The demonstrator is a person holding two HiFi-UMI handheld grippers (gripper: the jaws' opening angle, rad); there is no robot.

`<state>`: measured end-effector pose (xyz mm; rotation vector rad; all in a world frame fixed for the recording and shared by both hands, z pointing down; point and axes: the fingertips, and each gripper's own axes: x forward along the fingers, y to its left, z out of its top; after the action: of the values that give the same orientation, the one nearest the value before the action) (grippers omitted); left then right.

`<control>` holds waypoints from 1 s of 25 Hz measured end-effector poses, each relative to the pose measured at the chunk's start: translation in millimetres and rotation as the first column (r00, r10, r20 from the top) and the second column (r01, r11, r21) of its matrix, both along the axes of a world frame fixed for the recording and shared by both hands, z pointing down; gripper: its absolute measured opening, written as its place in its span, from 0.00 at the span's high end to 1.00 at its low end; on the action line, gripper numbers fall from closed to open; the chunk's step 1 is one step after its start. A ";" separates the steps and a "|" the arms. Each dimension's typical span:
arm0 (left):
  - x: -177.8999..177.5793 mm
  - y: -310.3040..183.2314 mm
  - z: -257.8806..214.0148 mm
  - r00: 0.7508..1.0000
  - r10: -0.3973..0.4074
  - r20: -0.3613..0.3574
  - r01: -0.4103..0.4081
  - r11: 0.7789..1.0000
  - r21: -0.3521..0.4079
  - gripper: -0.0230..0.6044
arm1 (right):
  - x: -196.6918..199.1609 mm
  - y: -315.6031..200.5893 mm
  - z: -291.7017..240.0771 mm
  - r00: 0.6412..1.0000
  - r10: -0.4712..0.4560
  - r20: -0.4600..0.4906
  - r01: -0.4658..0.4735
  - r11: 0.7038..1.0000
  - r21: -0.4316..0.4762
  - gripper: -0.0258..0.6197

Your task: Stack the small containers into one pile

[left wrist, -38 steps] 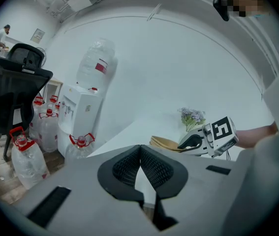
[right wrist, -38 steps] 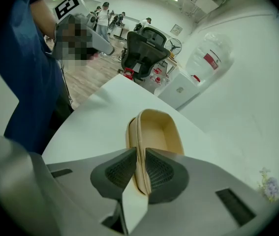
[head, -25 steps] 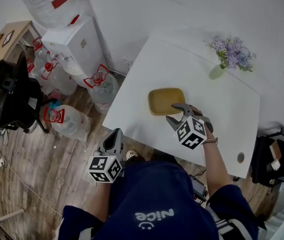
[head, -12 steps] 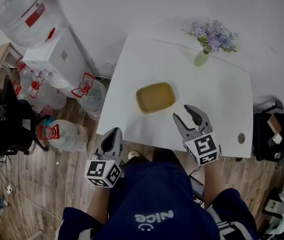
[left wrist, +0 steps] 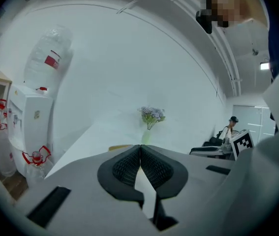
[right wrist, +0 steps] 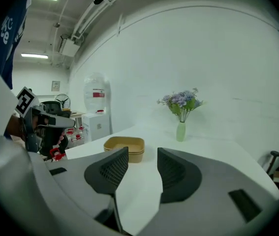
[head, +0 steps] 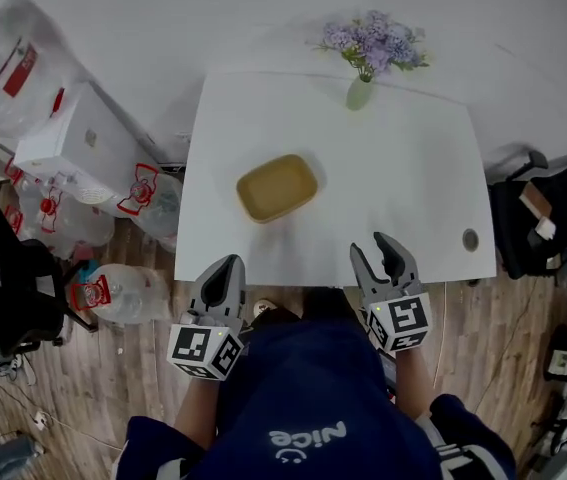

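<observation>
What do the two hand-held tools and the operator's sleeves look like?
Left tool and right tool: grey moulded bodies, two tapered jaws with black ribbed pads, a white cube with black square markers at the rear of each. No cables visible. Operator wears a dark blue top with white lettering.

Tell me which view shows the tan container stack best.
The right gripper view: it sees the tan container stack from the side, so the nested rims show. The head view shows the stack only from above, where it reads as one tray. The left gripper view catches just a tan sliver of it.
</observation>
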<state>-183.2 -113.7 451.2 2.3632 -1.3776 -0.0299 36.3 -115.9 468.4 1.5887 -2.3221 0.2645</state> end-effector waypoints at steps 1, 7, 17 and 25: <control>3.1 0.2 0.9 1.000 0.005 0.010 -0.005 1.000 0.002 0.93 | 6.1 3.2 1.7 1.000 0.023 0.003 -0.023 1.000 -0.001 0.70; 15.3 0.1 -3.5 1.000 0.011 0.025 -0.011 1.000 0.024 0.93 | 24.8 16.1 8.6 0.993 0.066 0.100 -0.062 0.997 -0.045 0.70; 10.7 0.3 -13.5 1.000 -0.006 0.017 0.005 0.999 0.046 0.93 | 32.0 15.3 -8.9 0.978 0.094 0.184 -0.098 0.995 0.013 0.84; 20.5 1.0 -4.5 0.999 0.002 0.035 -0.003 0.999 0.033 0.93 | 61.1 11.4 -4.0 0.972 0.214 0.098 -0.217 0.976 0.025 0.88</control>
<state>-162.7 -112.7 446.7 2.4036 -1.4005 -0.0111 97.4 -104.5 464.4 1.8881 -2.2335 0.3571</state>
